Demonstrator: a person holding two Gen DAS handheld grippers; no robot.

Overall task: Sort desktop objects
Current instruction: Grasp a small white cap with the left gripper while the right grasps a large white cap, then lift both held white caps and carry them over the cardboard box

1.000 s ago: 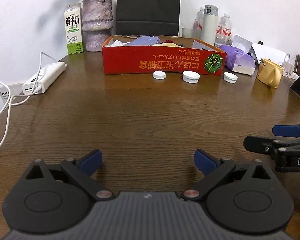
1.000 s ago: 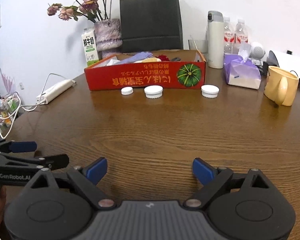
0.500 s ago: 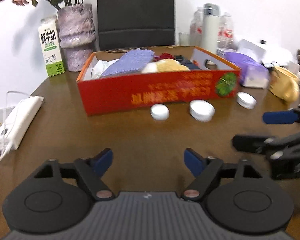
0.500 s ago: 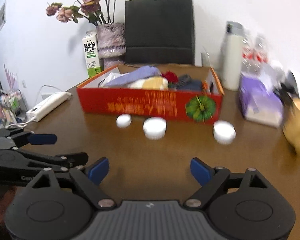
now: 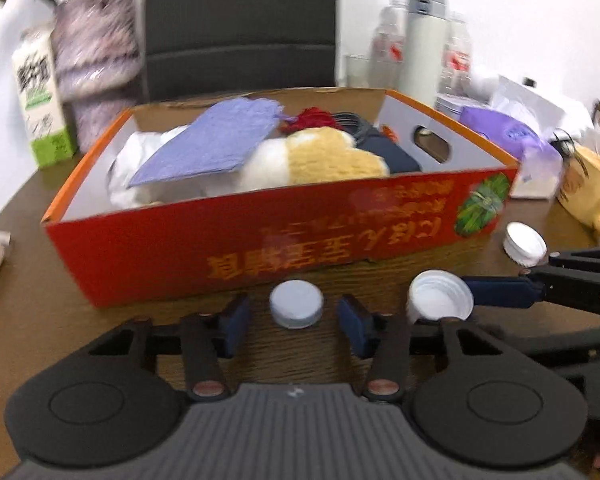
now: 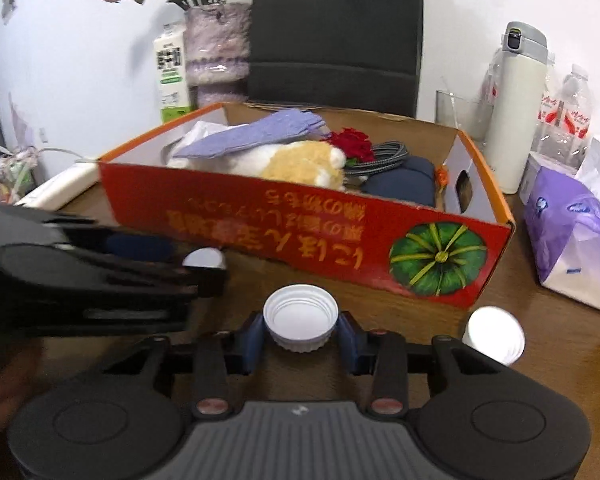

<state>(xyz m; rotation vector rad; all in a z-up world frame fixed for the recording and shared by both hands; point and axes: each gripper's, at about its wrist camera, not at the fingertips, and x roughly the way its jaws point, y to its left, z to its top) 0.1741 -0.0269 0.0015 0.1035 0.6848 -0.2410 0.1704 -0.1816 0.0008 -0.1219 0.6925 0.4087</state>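
Observation:
Three white bottle caps lie on the wooden table in front of a red cardboard box [image 5: 220, 240]. My left gripper [image 5: 296, 320] is open, its blue pads either side of the small flat cap [image 5: 296, 309] with gaps. My right gripper [image 6: 300, 334] has its pads against the sides of the wide upturned cap [image 6: 300, 318], which also shows in the left wrist view [image 5: 440, 300]. A third cap [image 6: 493, 334] lies to the right. The box [image 6: 340, 236] holds a purple cloth, a plush toy, a cable and dark items.
Behind the box stand a milk carton [image 5: 40, 108], a purple vase [image 5: 96, 60], a black bag [image 6: 336, 36] and a white flask [image 6: 518, 104]. A purple tissue pack [image 6: 572, 236] and yellow mug [image 5: 592, 188] sit to the right, a white power strip [image 6: 60, 188] to the left.
Both grippers have moved forward to the caps by the box and narrowed. The left now brackets the small cap; the right has closed onto the wide cap.

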